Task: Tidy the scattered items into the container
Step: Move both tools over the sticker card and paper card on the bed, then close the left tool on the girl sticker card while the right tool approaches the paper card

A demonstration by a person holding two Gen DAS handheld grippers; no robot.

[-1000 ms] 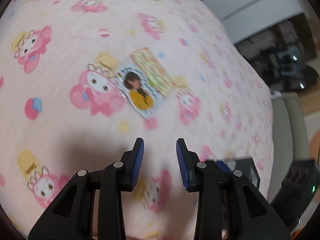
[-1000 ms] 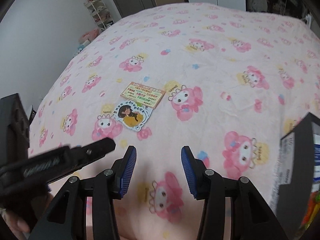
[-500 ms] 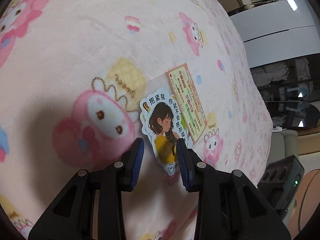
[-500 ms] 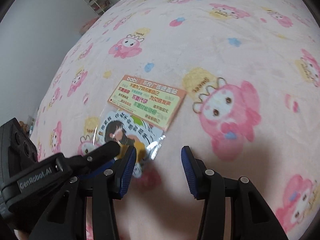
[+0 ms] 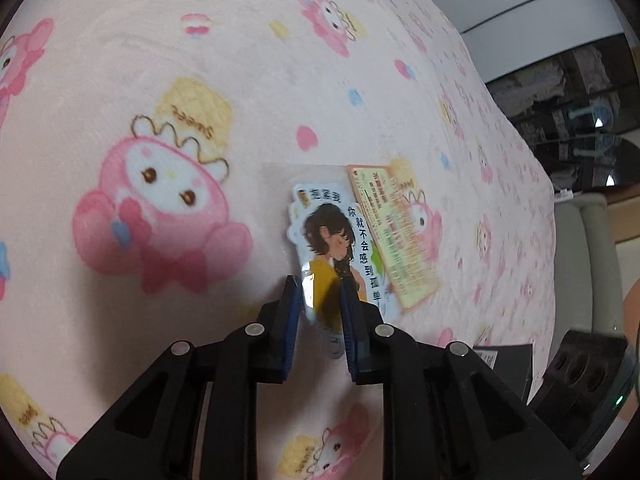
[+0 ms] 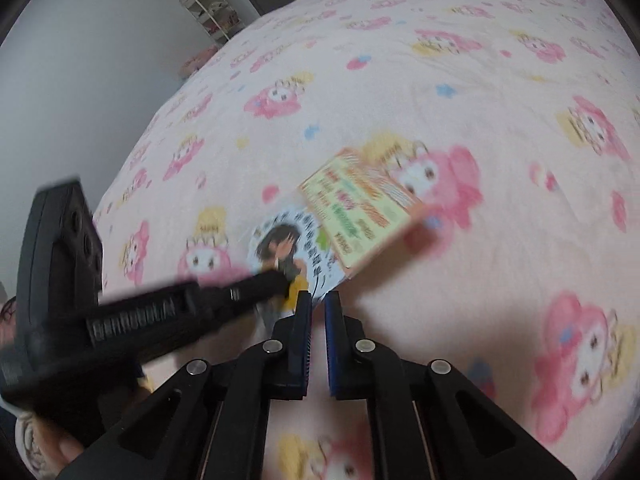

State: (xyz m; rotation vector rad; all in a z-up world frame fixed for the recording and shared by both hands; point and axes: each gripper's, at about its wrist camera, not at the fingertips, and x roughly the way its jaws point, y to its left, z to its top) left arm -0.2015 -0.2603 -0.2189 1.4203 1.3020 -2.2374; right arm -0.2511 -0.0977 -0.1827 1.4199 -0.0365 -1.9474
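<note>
A die-cut sticker (image 5: pixel 332 236) of a dark-haired girl in yellow lies in a clear sleeve on the pink cartoon blanket (image 5: pixel 160 60). An orange-edged printed card (image 5: pixel 394 232) overlaps its right side. My left gripper (image 5: pixel 320 292) is half closed but still open, its fingers resting over the sticker's lower end. In the right wrist view my right gripper (image 6: pixel 318 300) is nearly shut, pinching the sticker's (image 6: pixel 280 240) near edge. The card (image 6: pixel 360 208) is tilted up with a shadow under it. The left gripper (image 6: pixel 276 280) comes in from the left, its tip on the sticker.
A black box (image 5: pixel 508 364) stands on the blanket at lower right, beside the right gripper's body (image 5: pixel 584 376). A pale sofa (image 5: pixel 580 280) lies beyond the bed's edge. A white wall (image 6: pixel 100 60) and a small shelf (image 6: pixel 208 12) are at the far left.
Both grippers moved in onto the sticker. The left jaws narrowed to about half their gap. The right jaws closed almost fully on the sticker's edge, and the card tipped up.
</note>
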